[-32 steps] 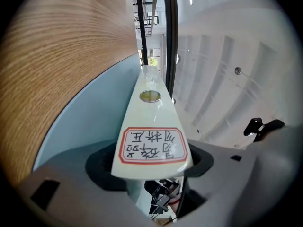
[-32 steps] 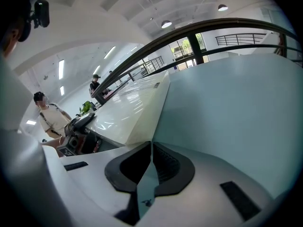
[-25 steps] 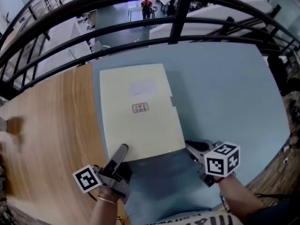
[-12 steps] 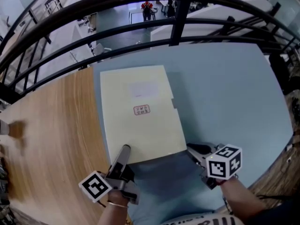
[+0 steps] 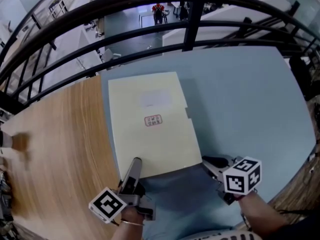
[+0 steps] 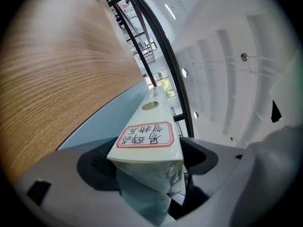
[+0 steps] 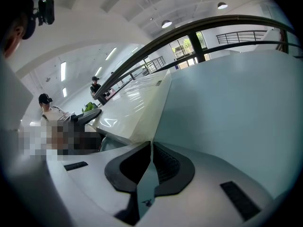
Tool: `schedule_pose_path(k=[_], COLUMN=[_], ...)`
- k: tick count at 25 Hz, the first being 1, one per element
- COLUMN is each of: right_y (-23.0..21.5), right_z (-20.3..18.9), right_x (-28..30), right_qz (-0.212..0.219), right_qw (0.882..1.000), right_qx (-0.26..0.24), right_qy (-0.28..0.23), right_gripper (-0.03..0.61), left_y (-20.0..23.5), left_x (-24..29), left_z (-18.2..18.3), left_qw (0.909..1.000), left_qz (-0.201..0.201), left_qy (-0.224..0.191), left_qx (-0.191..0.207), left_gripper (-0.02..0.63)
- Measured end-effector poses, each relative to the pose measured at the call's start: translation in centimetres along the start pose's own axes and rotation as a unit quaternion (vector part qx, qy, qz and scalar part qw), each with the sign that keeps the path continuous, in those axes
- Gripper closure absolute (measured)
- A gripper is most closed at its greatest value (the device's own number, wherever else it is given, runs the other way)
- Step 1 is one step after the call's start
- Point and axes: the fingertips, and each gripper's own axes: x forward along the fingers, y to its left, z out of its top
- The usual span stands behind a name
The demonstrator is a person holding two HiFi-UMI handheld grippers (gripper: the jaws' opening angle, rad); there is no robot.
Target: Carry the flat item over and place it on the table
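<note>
A flat cream folder [image 5: 150,124] with a red stamp lies on the blue-grey table top [image 5: 240,99]. Its near left corner [image 6: 147,131] sits between the jaws of my left gripper [image 5: 134,166]. Those jaws have just been opening and now stand wide on either side of it without pressing. In the left gripper view the corner fills the gap of the left gripper [image 6: 147,160]. My right gripper [image 5: 212,161] is at the folder's near right corner. In the right gripper view the right gripper [image 7: 150,148] has its jaws drawn to a thin slit, with the folder's edge [image 7: 132,112] running into it.
A wooden surface [image 5: 55,144] adjoins the blue-grey top on the left. A black curved railing [image 5: 190,14] runs along the far edge, with a lower floor and people beyond it. To the right of the folder is bare blue-grey surface.
The left gripper has turned, and its marker cube has swung right and nearer to me. The folder stays flat on the table. The right gripper has kept its place.
</note>
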Motion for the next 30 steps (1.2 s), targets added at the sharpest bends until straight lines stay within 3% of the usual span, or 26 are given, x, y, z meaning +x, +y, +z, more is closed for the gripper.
schedule_pose_path(k=[4,12,19,24,30], right_y=[0.0,0.0,-0.1,-0.5,-0.7], right_z=[0.0,-0.3,-0.3,-0.3,-0.4], right_x=[-0.1,-0.2,-0.6,-1.1,-1.3], right_qz=[0.003,0.008,0.009,0.005,0.004], right_qw=[1.000,1.000,1.000,1.000,1.000], right_qx=[0.000,-0.004,-0.006,-0.007,-0.007], right_qy=[-0.001,-0.004,-0.007,-0.012,-0.014], right_gripper=[0.535,0.535,0.535,0.535,0.535], left_y=[0.8,0.7,0.1,-0.2,-0.2], left_x=[-0.6,-0.8,-1.1,-1.3,-1.3], left_z=[0.3,1.0,2.0,2.6,2.7], left_qw=[0.9984,0.9941,0.9863,0.9753,0.9732], left_qz=[0.041,0.059,0.060,0.065,0.062], left_qy=[-0.017,-0.040,-0.069,-0.086,-0.090], left_qx=[0.035,0.082,0.137,0.193,0.202], left_gripper=[0.222,0.210,0.203,0.196,0.195])
